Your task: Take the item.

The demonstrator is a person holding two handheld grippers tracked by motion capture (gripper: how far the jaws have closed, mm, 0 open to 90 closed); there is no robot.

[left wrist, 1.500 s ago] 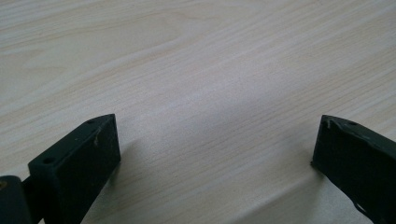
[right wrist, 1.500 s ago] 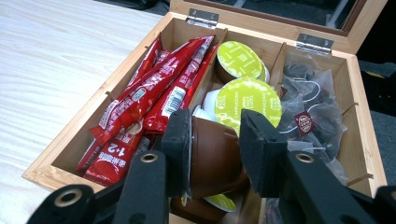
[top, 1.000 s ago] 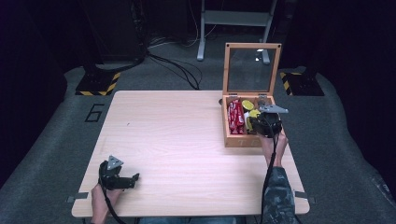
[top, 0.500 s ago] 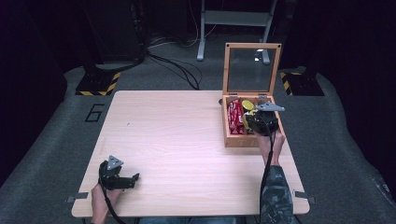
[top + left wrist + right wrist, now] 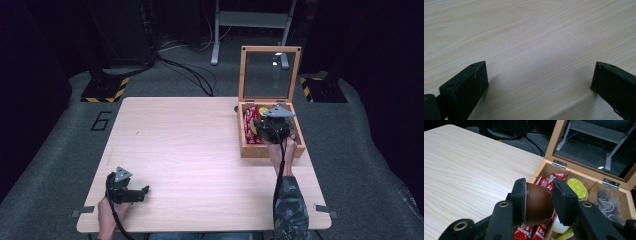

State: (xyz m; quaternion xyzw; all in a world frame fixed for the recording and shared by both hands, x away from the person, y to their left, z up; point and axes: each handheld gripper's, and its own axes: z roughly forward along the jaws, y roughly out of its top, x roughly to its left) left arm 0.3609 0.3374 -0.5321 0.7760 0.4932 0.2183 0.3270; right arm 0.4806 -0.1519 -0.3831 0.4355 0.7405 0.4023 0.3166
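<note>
Dark floor and cables ring a pale wooden desk (image 5: 200, 150), where an open wooden box (image 5: 272, 150) with a glass lid stands at the right of the high view. Above its compartments the right gripper (image 5: 539, 195) pinches a brown coffee capsule (image 5: 537, 203) — jaws pressed on its rim end and its domed end, at the lower centre of the right gripper view. Behind it lie red sachets (image 5: 550, 178), a yellow-lidded capsule (image 5: 577, 187) and a clear bag (image 5: 607, 201) in separate sections. Such a capsule is likely light, thin-walled and smooth, so it could dent or slip; a modest end-to-end squeeze seems best. At the lower left of the high view the left gripper (image 5: 131, 194) rests on the desk, jaws spread with nothing between them.
</note>
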